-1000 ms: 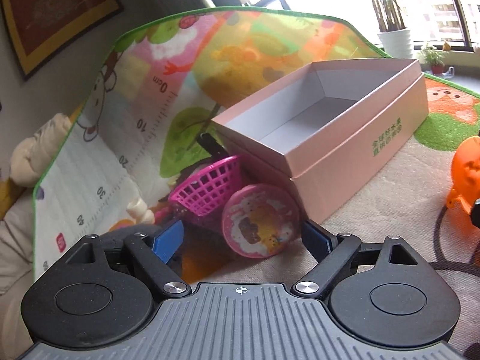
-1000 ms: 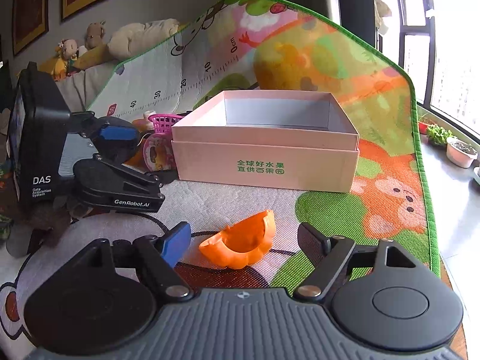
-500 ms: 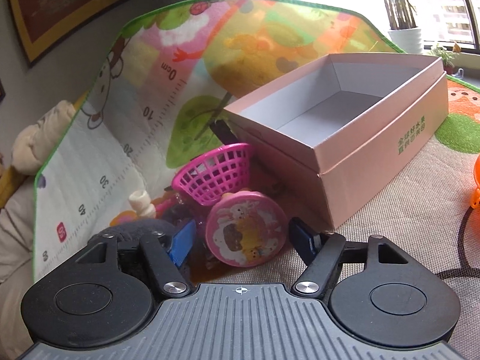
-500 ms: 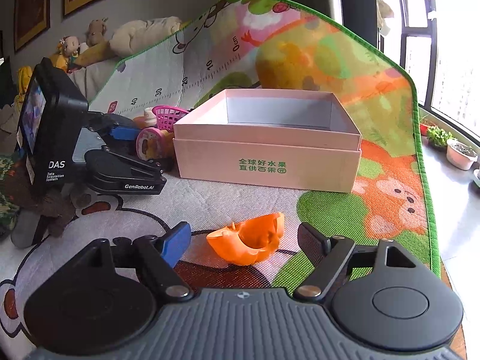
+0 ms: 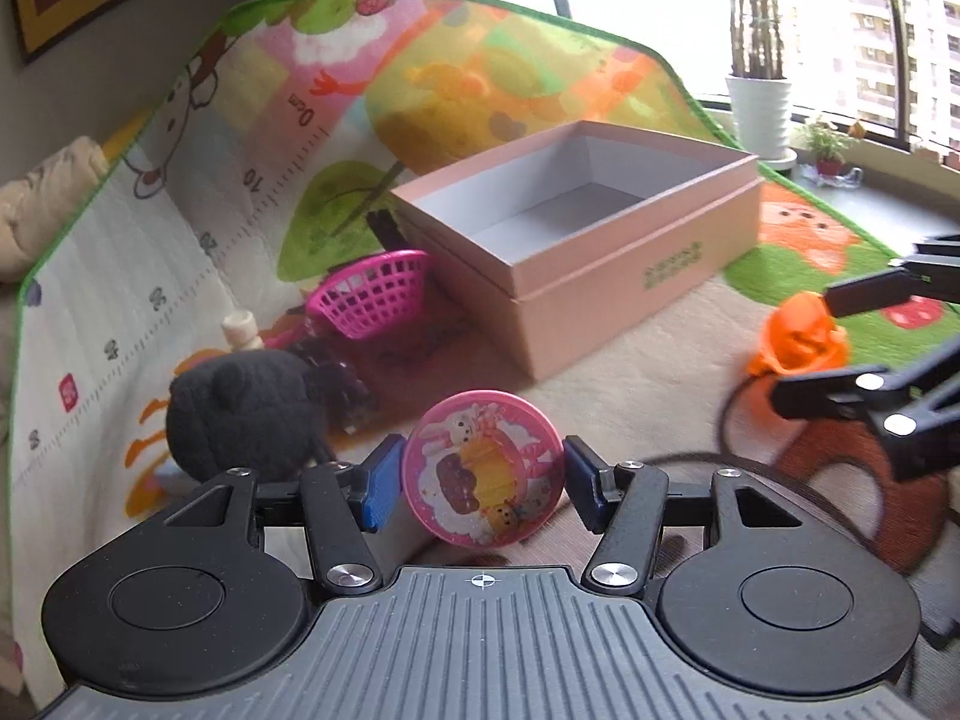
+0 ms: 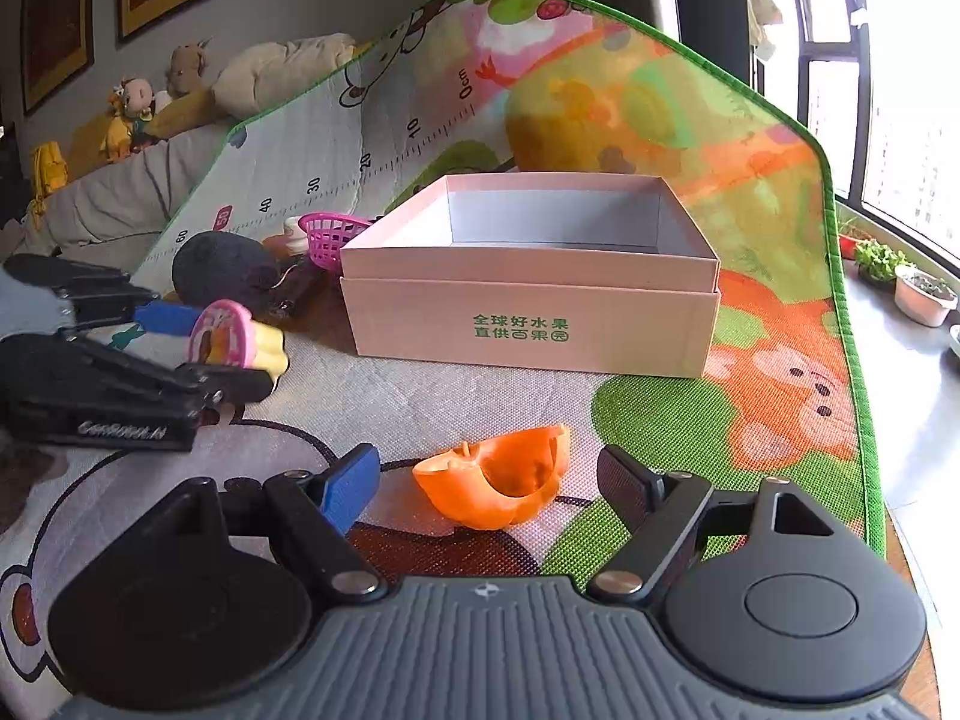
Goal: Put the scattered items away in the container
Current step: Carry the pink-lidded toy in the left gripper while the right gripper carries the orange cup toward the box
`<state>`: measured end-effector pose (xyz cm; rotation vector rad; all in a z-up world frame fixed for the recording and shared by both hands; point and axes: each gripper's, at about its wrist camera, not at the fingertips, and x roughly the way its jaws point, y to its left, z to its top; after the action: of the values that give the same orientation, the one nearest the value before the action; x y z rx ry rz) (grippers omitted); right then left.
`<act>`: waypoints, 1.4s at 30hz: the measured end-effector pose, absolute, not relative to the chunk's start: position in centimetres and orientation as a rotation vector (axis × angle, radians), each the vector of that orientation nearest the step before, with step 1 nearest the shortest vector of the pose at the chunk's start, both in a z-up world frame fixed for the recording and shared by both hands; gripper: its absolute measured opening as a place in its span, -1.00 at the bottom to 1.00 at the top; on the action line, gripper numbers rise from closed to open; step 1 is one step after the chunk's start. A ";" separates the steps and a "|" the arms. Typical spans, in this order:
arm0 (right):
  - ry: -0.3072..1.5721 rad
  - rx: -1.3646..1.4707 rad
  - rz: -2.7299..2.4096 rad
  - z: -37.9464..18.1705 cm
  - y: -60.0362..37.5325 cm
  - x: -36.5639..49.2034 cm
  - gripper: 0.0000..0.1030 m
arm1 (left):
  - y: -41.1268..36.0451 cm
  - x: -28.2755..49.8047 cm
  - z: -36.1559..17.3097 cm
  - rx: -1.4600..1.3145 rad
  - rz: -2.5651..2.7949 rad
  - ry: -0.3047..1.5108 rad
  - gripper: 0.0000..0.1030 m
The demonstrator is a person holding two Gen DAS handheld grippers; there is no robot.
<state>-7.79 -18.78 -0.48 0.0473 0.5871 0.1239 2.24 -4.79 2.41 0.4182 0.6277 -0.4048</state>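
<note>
A pink round toy [image 5: 483, 471] with a cartoon lid and yellow body sits between the blue pads of my left gripper [image 5: 480, 480]. Its jaws are closing and both pads press on the toy's rim. In the right wrist view the toy [image 6: 231, 339] hangs just above the mat in the left gripper [image 6: 222, 354]. The open pink cardboard box [image 5: 600, 294] stands beyond it with nothing visible inside. My right gripper [image 6: 489, 474] is open, and an orange pumpkin-shaped shell [image 6: 498, 480] lies on the mat between its fingers, untouched.
A magenta toy basket [image 5: 372, 294] and a black plush [image 5: 246, 414] lie left of the box, with a small cream bottle [image 5: 240, 327]. The play mat [image 6: 600, 96] curves up behind the box. Potted plants [image 6: 924, 294] stand on the sill at right.
My left gripper narrowed onto the pink round toy, then drew back from the basket and rose a little with it. The black plush came into view. The right gripper kept still.
</note>
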 end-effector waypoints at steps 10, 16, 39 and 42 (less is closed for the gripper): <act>0.648 0.012 0.134 -0.6 -18.4 -6.7 0.56 | -4.5 -0.5 1.8 0.372 -0.427 0.641 0.70; 0.629 -0.012 0.128 -0.6 -18.2 -6.9 0.56 | -4.6 -0.5 0.8 0.351 -0.397 0.657 0.77; 0.602 0.114 0.114 -0.6 -20.0 -7.1 0.70 | -5.3 -0.9 2.9 0.380 -0.399 0.659 0.20; 0.606 0.119 0.115 -0.6 -20.0 -7.0 0.71 | -5.6 -1.0 3.0 0.383 -0.406 0.653 0.21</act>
<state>-7.02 -20.00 -0.62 0.1187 0.6059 0.1153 -0.98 -5.61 3.00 0.3830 0.6535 -0.4056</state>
